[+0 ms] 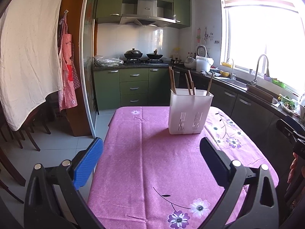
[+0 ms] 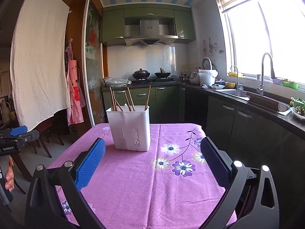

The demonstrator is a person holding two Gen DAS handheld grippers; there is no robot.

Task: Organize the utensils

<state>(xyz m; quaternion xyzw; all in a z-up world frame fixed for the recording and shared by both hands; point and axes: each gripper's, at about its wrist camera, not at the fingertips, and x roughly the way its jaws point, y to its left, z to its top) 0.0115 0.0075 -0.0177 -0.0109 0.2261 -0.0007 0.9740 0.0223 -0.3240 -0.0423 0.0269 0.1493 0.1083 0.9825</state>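
A white slotted utensil holder (image 1: pixel 190 112) stands upright on the pink flowered tablecloth (image 1: pixel 152 162), with several wooden chopsticks (image 1: pixel 172 82) standing in it. In the right wrist view the holder (image 2: pixel 131 127) also shows a white spoon handle (image 2: pixel 125 107) among the chopsticks (image 2: pixel 129 99). My left gripper (image 1: pixel 151 148) is open and empty, held over the cloth short of the holder. My right gripper (image 2: pixel 152 148) is open and empty, with the holder just beyond its left finger (image 2: pixel 91 164). The left gripper's body shows at the left edge of the right wrist view (image 2: pixel 17 137).
The table (image 2: pixel 171 190) ends near the holder's far side. Green kitchen cabinets (image 1: pixel 133 87) and a stove with two woks (image 1: pixel 143 54) stand behind. A dark counter with sink and tap (image 2: pixel 265 72) runs along the right. Wooden chairs (image 1: pixel 28 133) stand at the left.
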